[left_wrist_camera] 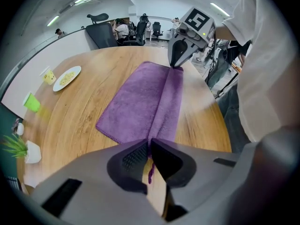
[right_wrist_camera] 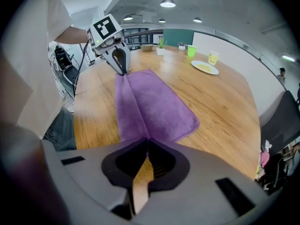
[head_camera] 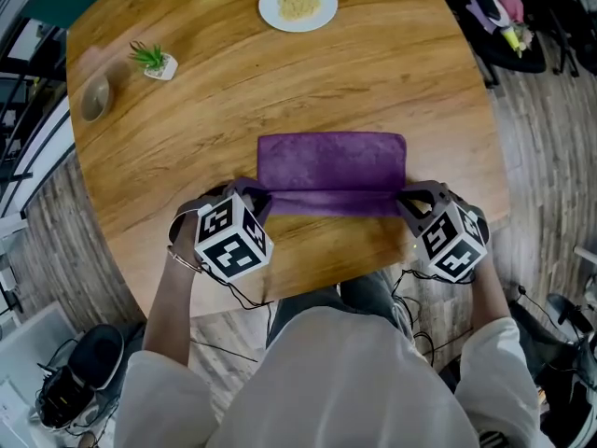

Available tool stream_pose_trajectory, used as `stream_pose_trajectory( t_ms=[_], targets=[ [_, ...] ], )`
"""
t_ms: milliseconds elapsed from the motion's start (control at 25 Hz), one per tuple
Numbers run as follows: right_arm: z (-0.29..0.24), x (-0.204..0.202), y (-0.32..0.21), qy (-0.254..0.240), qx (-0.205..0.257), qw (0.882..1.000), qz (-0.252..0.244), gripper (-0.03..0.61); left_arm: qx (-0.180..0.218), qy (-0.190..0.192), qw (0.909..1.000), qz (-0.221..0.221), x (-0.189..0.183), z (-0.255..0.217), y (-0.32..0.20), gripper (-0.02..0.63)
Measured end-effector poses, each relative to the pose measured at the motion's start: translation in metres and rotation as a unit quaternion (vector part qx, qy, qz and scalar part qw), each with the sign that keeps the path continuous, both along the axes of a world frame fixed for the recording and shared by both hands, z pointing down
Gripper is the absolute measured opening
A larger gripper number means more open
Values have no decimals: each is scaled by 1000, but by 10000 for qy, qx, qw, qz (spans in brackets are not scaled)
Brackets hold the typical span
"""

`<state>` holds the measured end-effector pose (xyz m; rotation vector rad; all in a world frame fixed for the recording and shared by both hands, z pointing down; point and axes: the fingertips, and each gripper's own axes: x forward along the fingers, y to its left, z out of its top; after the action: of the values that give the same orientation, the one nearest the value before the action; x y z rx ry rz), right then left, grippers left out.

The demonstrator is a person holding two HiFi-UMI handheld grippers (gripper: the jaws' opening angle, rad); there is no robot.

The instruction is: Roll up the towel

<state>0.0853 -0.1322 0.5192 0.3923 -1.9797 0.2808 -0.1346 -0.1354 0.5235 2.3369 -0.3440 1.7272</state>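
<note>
Clamped on the two near corners of the purple towel [head_camera: 331,161]: left gripper [left_wrist_camera: 149,145] and right gripper [right_wrist_camera: 146,144], close to the front edge of the table [head_camera: 420,82]. Plain in the gripper views, flat from the head view: a raised ridge of cloth between them. Beyond the far hem, bare wood up to a plate [head_camera: 298,4].

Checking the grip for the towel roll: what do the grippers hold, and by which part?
Both hold the purple towel. The left gripper is shut on the left end of its folded near edge, the right gripper on the right end.
</note>
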Motion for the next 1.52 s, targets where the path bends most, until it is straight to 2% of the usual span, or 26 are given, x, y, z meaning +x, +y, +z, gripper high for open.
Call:
stream_pose_trajectory(
  t_ms=[240,440,560,920,1320,1520],
  targets=[
    [-4,2,-2,-41,123,9998,134,46,150,76,9998,-48,-6,-5,-5,88],
    [-19,5,0,-95,273,9993,228,78,333,228,9990,-174,-13,-25,-1,106],
    [-31,1,8,-138,417,9989,162,78,444,273,9986,-8,-10,-36,14,110],
    [-17,-9,49,220,487,9979,-372,75,677,130,9967,430,6,-22,46,104],
    [8,-7,41,545,644,9943,-647,63,696,-32,9959,578,8,3,38,97],
    [8,-8,38,583,751,9933,-659,34,855,-92,9943,626,8,5,32,57]
  ],
)
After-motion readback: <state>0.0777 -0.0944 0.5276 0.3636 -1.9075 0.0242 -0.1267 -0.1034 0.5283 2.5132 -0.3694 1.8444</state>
